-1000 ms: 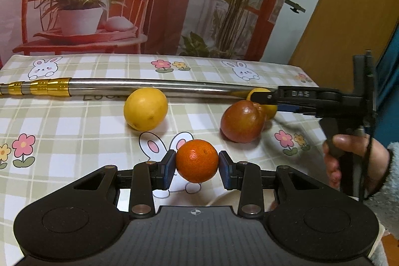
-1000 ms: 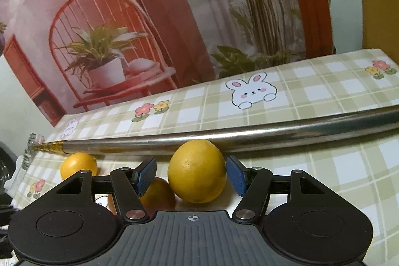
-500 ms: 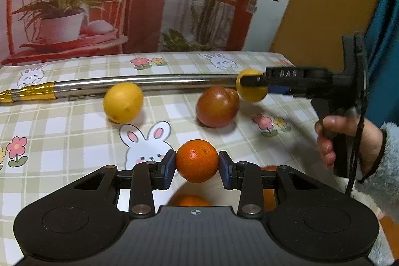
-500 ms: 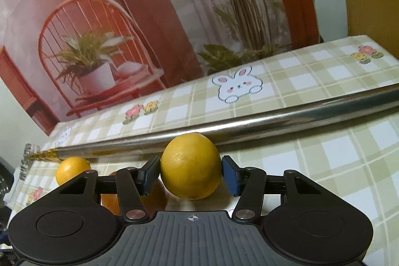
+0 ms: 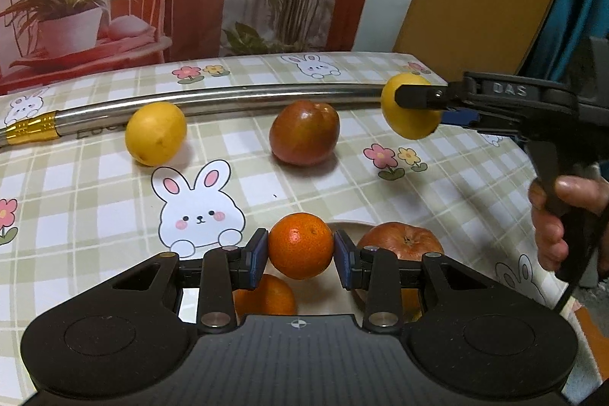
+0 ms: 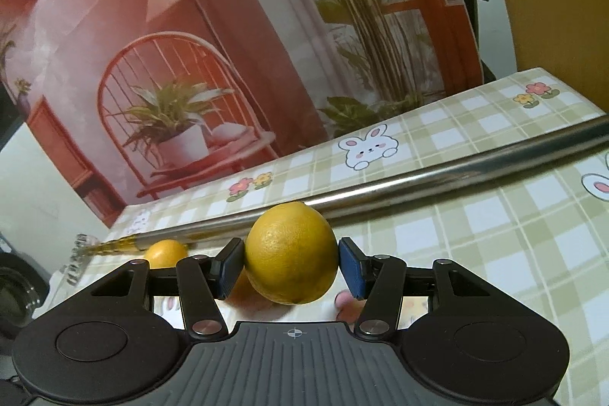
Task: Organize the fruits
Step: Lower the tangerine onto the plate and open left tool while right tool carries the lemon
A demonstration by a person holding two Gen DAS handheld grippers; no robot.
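table [image 5: 95,200]: checked cloth with bunnies and flowers, it's under both sets of fingers and takes up most of each view
metal pole [image 5: 236,97]: long shiny tube with a gold end, lying across the cloth way beyond the left fingertips, behind the loose fruit
right gripper [image 6: 291,267]: pads squeezed onto a big yellow lemon [image 6: 291,253], lifted clear of the cloth. From the left wrist view you can see it hanging in the air off to the right, ahead of the left fingers
left gripper [image 5: 300,252]: pads pinched narrow on a small mandarin [image 5: 300,245], dead centre between them
plate [image 5: 348,227]: pale rim just peeking out behind and below the left fingers, already has an orange [image 5: 399,240] and another orange fruit [image 5: 266,295] on it, I think
red fruit [image 5: 304,132]: looks like a reddish apple or similar, hard to say, sitting on the cloth straight ahead of the left fingertips, untouched
second lemon [image 5: 156,132]: on the cloth ahead and left of the left fingers, just by the pole
step: looks like mid-carry, both hands loaded, mandarin right above the plate
next: my guess is lower the mandarin into a free spot beside the fruit there, ease the pads apart so it doesn't roll, then bring the lemon over
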